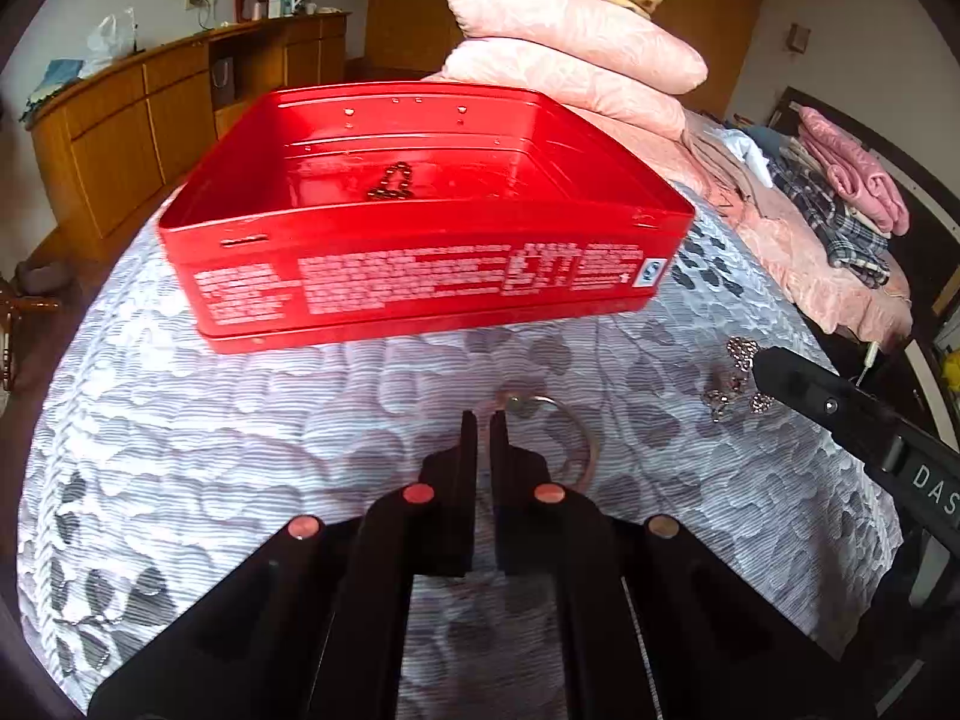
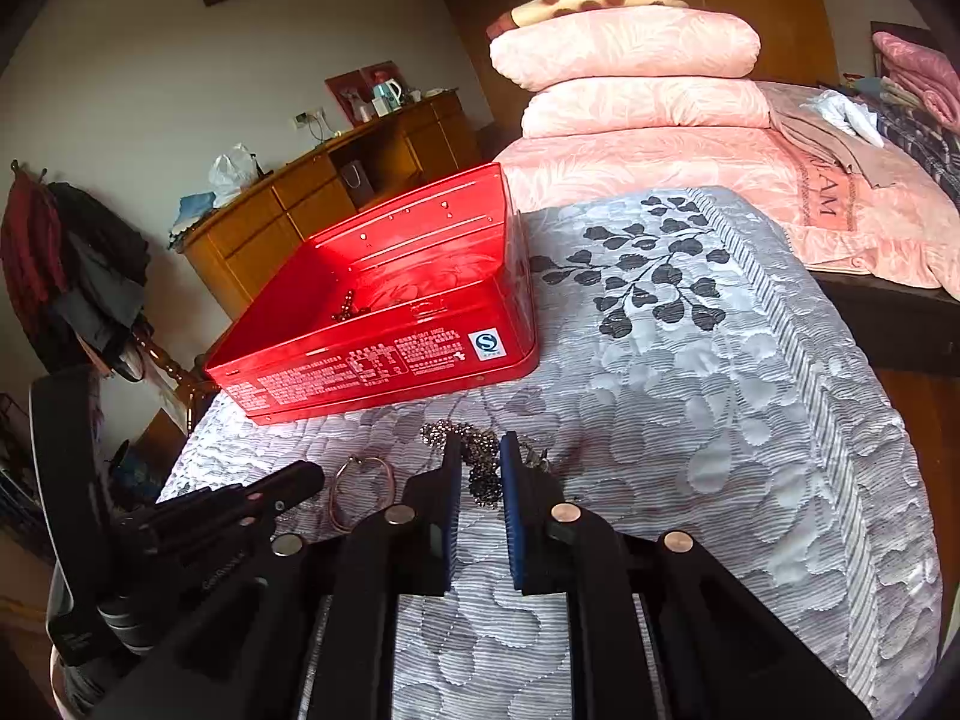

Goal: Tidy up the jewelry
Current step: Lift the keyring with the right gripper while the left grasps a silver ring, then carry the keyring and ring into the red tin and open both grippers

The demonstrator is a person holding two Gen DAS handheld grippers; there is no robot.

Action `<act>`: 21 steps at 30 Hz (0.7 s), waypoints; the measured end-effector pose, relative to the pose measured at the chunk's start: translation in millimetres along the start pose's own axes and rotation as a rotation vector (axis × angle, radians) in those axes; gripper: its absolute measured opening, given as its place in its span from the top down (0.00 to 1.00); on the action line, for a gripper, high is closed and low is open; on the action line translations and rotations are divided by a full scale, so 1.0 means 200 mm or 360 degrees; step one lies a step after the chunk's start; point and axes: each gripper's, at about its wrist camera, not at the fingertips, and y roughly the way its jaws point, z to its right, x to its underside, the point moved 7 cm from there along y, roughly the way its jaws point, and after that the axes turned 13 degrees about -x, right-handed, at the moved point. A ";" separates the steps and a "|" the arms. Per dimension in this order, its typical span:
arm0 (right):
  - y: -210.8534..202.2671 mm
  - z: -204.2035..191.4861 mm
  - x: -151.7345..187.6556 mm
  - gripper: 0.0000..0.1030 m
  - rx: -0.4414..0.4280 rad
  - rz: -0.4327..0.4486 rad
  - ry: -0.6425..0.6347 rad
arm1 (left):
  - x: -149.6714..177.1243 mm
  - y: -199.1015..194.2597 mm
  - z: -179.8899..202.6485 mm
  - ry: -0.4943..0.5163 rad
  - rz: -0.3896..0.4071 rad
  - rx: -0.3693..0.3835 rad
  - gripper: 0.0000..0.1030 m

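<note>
An open red tin point(image 1: 420, 276) stands on the grey quilt, with a dark bead bracelet point(image 1: 393, 183) inside; it also shows in the right wrist view point(image 2: 384, 354). My left gripper point(image 1: 483, 420) is nearly shut on the edge of a thin metal bangle point(image 1: 576, 432) that lies on the quilt. My right gripper point(image 2: 480, 450) is partly open, its fingers either side of a silvery beaded chain point(image 2: 483, 474). The chain also shows in the left wrist view point(image 1: 741, 381), at the right gripper's tip. The bangle point(image 2: 360, 492) lies left of the right gripper.
The grey leaf-pattern quilt point(image 2: 690, 420) covers the bed. Pink folded duvets and pillows point(image 2: 630, 78) are stacked behind. A wooden sideboard point(image 1: 150, 120) stands at the back left. The bed's edge drops off on the right point(image 2: 900, 480).
</note>
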 end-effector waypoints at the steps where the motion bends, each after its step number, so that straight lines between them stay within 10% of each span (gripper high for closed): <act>1: 0.00 0.00 0.00 0.87 0.0001 -0.0001 -0.0002 | 0.00 0.00 0.00 -0.0001 0.0002 0.0003 0.96; 7: 0.00 0.00 0.00 0.87 -0.0001 -0.0003 -0.0003 | 0.01 0.01 0.02 0.0027 -0.0022 0.0042 0.96; 8: 0.00 0.00 0.00 0.87 -0.0003 -0.0005 -0.0002 | 0.01 0.02 0.02 0.0032 -0.0034 0.0025 0.82; 10: 0.01 -0.01 0.01 0.88 -0.0005 -0.0012 -0.0002 | 0.01 0.02 0.02 0.0036 -0.0038 -0.0017 0.22; 11: 0.01 0.00 0.01 0.88 -0.0005 -0.0015 -0.0003 | 0.01 0.01 0.02 0.0031 -0.0008 -0.0033 0.20; 15: 0.01 0.00 0.01 0.88 -0.0009 -0.0018 0.0002 | 0.01 0.02 0.08 0.0111 -0.0009 -0.0057 0.21; 21: 0.01 0.00 0.01 0.87 -0.0007 -0.0019 0.0008 | 0.02 0.08 0.11 0.0171 -0.0063 -0.0096 0.57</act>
